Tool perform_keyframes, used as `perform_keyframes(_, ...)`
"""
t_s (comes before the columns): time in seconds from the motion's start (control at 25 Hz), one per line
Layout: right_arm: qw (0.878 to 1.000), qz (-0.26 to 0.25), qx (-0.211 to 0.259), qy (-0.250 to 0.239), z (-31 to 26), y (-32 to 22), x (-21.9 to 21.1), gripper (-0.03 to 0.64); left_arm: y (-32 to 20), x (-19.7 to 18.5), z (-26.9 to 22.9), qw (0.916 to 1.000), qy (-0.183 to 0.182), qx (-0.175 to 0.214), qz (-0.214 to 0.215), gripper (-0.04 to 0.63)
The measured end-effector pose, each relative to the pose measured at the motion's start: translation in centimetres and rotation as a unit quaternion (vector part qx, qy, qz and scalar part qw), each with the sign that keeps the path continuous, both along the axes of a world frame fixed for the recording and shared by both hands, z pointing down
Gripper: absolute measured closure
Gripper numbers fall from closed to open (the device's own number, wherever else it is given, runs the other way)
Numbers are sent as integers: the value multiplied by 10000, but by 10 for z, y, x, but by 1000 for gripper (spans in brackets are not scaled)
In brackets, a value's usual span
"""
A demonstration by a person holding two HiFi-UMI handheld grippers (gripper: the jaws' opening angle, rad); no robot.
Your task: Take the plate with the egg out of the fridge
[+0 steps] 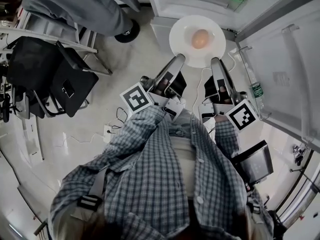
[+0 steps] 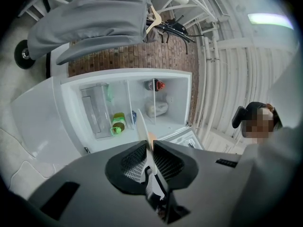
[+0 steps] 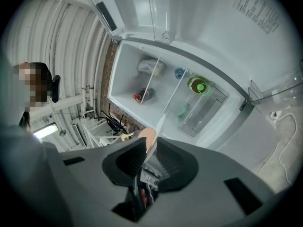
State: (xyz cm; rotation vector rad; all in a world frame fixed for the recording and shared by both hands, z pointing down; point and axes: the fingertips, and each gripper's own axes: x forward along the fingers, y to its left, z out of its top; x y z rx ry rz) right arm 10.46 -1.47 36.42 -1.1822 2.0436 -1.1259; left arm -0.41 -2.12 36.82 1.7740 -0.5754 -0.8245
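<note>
— Left gripper point(image 1: 179, 59) and right gripper point(image 1: 215, 60): what are they doing?

— Each is clamped on the rim of the white plate point(image 1: 181, 31), one at its near-left edge, one at its near-right. Each gripper view shows its jaws pinched onto the thin rim, seen edge-on.

— And the egg?

— The egg point(image 1: 200, 38) sits at the middle of the plate, which is held about level over the floor point(image 1: 135, 69), in front of the open fridge point(image 2: 130, 96).

— So the task is nearly done?

— I judge so. The plate looks clear of the compartment: both gripper views show the shelves well beyond it, with nothing of the fridge around the rim. What seems left is carrying it off and setting it down, though no landing spot shows. The fridge door point(image 1: 280, 59) stands open at the right.

— What does the head view give that the others miss?

— The whole plate from above with the egg centred, a water bottle point(image 1: 256, 90) in the door rack, and a person in grey point(image 1: 85, 6) at the far left, beyond a black chair point(image 1: 55, 79).

— And the gripper views?

— The fridge's inside: a green-capped bottle point(image 2: 118, 123) and a red-topped item point(image 2: 156, 85) on the shelves. The plate itself shows there only as a sliver, with a bit of egg beside it above the jaws.
</note>
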Motion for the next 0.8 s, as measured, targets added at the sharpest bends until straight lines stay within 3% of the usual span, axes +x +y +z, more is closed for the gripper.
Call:
perform_keyframes(0.36, 9999, -16, -77, -119, -2, -9, -31, 543, -8, -31, -3, 9999, 51, -101, -48, 545)
perform_keyframes(0.8, 9998, 165, -39, -133, -1, -6, -29, 545, -8, -29, 0, 9998, 186, -84, 88, 545)
